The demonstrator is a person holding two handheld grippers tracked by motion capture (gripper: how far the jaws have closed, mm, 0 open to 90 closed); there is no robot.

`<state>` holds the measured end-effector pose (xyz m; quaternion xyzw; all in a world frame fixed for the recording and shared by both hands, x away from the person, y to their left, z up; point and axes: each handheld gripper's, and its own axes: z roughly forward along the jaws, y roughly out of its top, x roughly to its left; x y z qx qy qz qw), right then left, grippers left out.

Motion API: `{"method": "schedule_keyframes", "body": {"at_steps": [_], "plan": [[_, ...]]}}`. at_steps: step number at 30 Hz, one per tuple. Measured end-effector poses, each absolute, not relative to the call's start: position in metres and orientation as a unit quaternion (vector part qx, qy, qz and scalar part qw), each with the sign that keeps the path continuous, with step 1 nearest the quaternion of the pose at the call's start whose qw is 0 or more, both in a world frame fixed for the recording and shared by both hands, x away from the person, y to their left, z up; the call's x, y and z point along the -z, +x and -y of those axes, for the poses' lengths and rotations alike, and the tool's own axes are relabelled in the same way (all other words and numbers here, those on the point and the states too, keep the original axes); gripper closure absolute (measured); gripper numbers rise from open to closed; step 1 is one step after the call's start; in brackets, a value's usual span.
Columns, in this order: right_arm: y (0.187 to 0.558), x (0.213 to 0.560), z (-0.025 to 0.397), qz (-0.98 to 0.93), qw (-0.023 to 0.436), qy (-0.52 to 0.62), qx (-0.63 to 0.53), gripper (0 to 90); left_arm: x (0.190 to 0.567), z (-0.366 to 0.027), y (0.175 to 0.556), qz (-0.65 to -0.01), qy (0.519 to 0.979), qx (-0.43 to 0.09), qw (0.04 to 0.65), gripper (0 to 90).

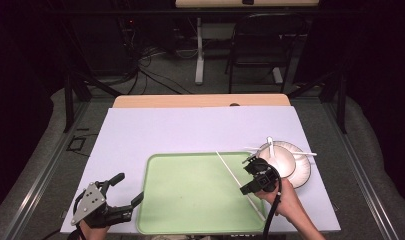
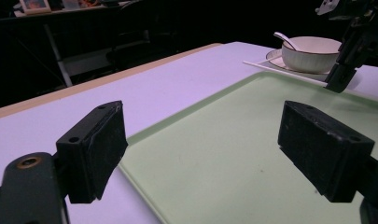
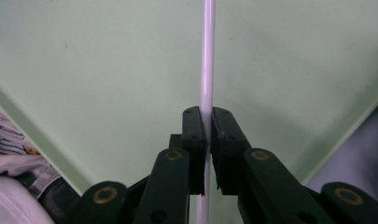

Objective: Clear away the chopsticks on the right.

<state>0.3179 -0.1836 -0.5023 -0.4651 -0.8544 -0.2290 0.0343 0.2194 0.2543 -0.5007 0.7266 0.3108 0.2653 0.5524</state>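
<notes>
Your right tool (image 3: 207, 140) is pinching the white chopstick (image 3: 208, 56) mid-length, jaws nearly closed, over the green tray (image 1: 190, 200) at lower right of the high view. It's looking light, stiff, slick and likely to pivot, so keep gripping near centre. Left tool (image 1: 121, 192) is hanging wide open, empty, at lower left.

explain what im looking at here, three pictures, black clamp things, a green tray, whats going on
A person sits at a table with a hand-held two-jaw tool in each hand. The high view looks down from above; the other two come from cameras riding on each tool. On the white table cover lie a green tray and, to its right, a white bowl with a spoon on a plate. The right tool is shut on a white chopstick over the tray. The left tool is open, holding nothing, at the tray's left edge.
</notes>
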Motion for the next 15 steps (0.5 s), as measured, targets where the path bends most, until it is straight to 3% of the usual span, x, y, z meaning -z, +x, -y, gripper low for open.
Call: {"method": "schedule_keyframes", "body": {"at_steps": [2, 5, 15], "plan": [[0.320, 0.497, 0.187, 0.862, 0.049, -0.470, 0.183, 84.8, 0.501, -0.254, 0.220, -0.311, 0.727, -0.265, 0.553, 15.4], [0.321, 0.510, 0.184, 0.842, 0.035, -0.492, 0.217, 84.7, 0.501, -0.254, 0.220, -0.310, 0.728, -0.265, 0.552, 15.4], [0.323, 0.527, 0.182, 0.849, 0.015, -0.496, 0.178, 82.9, 0.501, -0.255, 0.219, -0.311, 0.726, -0.266, 0.552, 15.4]]}}
